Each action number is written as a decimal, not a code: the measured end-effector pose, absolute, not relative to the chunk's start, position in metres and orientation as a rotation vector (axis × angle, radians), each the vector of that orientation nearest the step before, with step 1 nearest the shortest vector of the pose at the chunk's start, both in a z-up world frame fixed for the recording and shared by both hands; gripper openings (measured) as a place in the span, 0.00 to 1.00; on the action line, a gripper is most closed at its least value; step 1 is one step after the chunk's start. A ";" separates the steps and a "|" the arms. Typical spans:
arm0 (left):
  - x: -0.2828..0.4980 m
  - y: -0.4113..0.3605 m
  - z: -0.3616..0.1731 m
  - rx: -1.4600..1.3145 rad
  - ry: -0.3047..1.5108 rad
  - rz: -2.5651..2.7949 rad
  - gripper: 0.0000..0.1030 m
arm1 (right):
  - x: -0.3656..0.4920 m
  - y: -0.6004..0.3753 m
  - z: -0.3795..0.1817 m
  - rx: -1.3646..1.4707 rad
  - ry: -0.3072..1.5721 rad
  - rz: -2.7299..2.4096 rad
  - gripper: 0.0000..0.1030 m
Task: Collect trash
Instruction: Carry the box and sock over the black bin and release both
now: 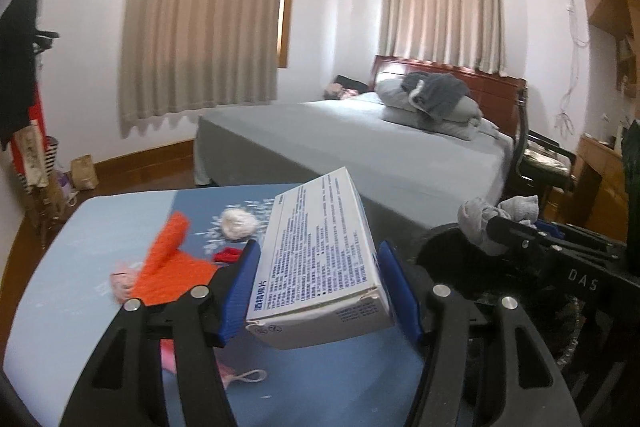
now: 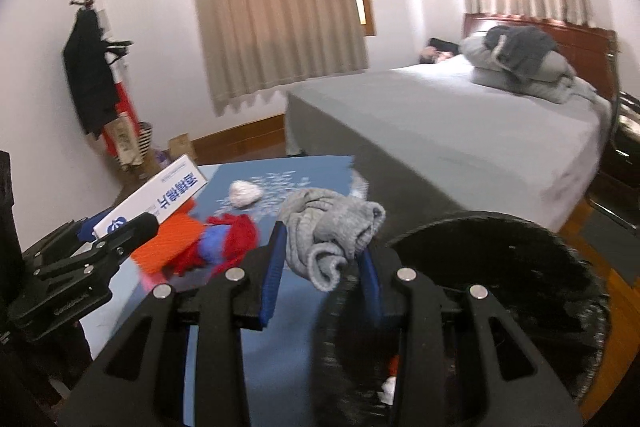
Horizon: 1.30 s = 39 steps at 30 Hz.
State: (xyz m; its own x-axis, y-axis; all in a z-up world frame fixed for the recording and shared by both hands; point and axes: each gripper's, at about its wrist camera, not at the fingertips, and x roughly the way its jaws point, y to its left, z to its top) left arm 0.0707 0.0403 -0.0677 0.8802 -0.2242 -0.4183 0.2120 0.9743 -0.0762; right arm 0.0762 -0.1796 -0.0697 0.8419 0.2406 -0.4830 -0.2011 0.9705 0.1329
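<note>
A: Left cam first. What's the left gripper point(image 1: 318, 291) got?

B: Pinching a white box point(image 1: 320, 263) w/ blue print, one blue pad on each long side. Box is up off the blue table point(image 1: 48, 275), tilted, far end higher.

A: And on the table?

B: Orange cloth point(image 1: 168, 259) left of the box, a white wad point(image 1: 239, 223) behind it on a patch of white specks, a bit of red cloth point(image 1: 228, 254) just beside the left pad. Pink stuff at the near edge, can't tell what. To the right, the other gripper w/ a grey rag, over a black bin point(image 1: 448, 247).

A: Right cam?

B: Right gripper point(image 2: 322, 259) is clamped on the grey sock point(image 2: 332, 235), bunched between the pads, right next to the bin's rim point(image 2: 500, 223). Bin sits just off the table's right side; sth white and sth orange show inside.

A: The box from here?

B: Far left, in the other claw, above the orange cloth point(image 2: 168, 247). Red-and-blue cloth point(image 2: 224, 243) lies between them, wad point(image 2: 245, 193) behind. Bed point(image 2: 460, 131) in the bg.
</note>
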 end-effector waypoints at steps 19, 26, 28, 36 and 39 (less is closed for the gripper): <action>0.104 -0.087 -0.082 0.014 0.487 -0.482 0.59 | 0.053 -0.287 -0.099 0.118 0.552 -0.031 0.33; 0.107 -0.110 -0.092 0.024 0.519 -0.542 0.67 | 0.051 -0.306 -0.103 0.120 0.551 -0.097 0.51; 0.107 -0.107 -0.092 0.022 0.521 -0.534 0.70 | 0.050 -0.308 -0.101 0.119 0.540 -0.117 0.67; 0.099 -0.069 -0.085 0.032 0.503 -0.430 0.83 | 0.052 -0.294 -0.098 0.130 0.514 -0.105 0.94; 0.097 -0.044 -0.082 0.029 0.493 -0.369 0.85 | 0.057 -0.279 -0.094 0.127 0.516 -0.074 0.94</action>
State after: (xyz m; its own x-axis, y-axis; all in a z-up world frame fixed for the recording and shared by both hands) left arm 0.0966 -0.0439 -0.0816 0.8162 -0.3391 -0.4678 0.3531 0.9336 -0.0607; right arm 0.0567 -0.2786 -0.0938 0.8671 -0.0384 -0.4966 0.1023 0.9895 0.1022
